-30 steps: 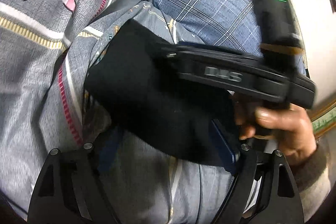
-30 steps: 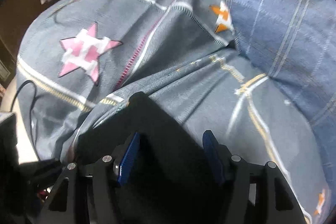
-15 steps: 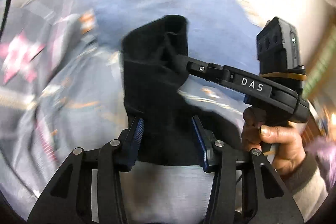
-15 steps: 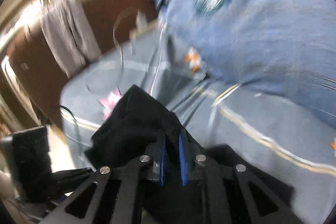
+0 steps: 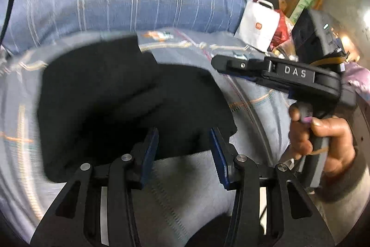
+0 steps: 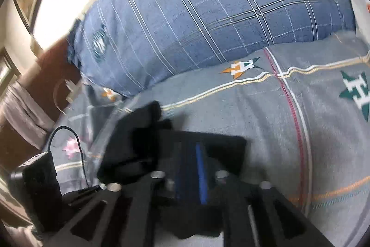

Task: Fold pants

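Note:
The black pants lie in a folded bundle on the grey patterned bedspread. My left gripper is open, its blue pads apart at the bundle's near edge, holding nothing. My right gripper shows in the left wrist view as a black tool in a hand, its tips just right of the pants and apart from them. In the right wrist view the pants lie just beyond my right gripper, whose blue pads look a little apart; blur hides the gap.
A large blue plaid pillow lies behind the pants. A white paper bag and red items stand past the bed's right side. A black cable and dark wooden headboard are at the left.
Both grippers lifted and carried the pants, then set them down on the bedspread. The left gripper has opened and let go. The right gripper has come off the cloth.

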### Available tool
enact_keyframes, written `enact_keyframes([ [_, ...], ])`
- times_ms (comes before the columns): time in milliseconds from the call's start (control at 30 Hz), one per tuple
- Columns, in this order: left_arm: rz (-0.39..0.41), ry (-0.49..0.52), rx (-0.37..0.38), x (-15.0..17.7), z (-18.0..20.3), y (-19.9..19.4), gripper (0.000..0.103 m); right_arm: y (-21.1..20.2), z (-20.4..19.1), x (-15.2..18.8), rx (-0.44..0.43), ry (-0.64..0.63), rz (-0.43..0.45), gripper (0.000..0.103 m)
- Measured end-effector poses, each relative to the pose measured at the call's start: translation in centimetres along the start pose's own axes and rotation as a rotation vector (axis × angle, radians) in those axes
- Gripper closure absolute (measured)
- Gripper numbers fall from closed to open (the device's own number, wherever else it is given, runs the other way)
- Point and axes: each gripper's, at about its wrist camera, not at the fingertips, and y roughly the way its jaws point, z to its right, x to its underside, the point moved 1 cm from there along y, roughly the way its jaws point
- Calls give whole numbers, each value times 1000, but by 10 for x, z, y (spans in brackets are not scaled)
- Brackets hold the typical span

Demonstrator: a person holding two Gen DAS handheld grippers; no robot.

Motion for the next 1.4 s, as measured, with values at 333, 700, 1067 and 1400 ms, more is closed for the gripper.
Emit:
enact_keyframes([
  [333,91,-149,-202,11,-92,-49,36,58,-33,8,-218,144,-130,33],
  [700,32,-187,-175,12,-100,-25,36,81,-51,4,-248,147,-76,93],
  [1067,46,-10,-65,-21,-28,-10,33,-36,-8,16,-72,135,126,93],
  [1400,20,-122,-43,-23,-47,-24,33,-12,27,33,48,172,48,91],
])
